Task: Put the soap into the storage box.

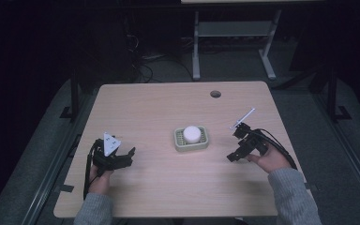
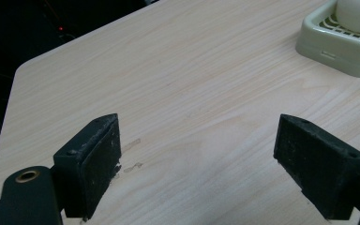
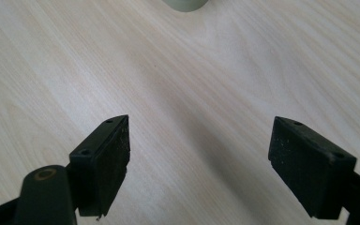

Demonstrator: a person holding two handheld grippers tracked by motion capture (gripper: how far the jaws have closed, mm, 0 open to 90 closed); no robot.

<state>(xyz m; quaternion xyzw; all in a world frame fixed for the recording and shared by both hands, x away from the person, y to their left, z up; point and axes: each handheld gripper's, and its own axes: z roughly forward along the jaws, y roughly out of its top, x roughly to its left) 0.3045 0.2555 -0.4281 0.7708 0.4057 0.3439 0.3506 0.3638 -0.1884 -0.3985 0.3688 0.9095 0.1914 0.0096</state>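
A pale green soap dish (image 1: 191,143) sits at the middle of the wooden table, with a white round soap (image 1: 191,133) on it. The dish corner (image 2: 328,51) and the soap (image 2: 358,14) appear at the top right of the left gripper view. My left gripper (image 1: 127,157) rests at the table's left, open, jaws wide apart over bare wood (image 2: 197,154). To the right of the dish my right gripper (image 1: 234,145) is open too, nothing between its jaws (image 3: 199,164). A sliver of the dish (image 3: 185,4) shows at the top edge of the right gripper view.
A round cable hole (image 1: 215,93) lies near the table's far edge. A white table frame (image 1: 234,42) stands on the floor behind, with cables beside it. Bare wood surrounds the dish on all sides.
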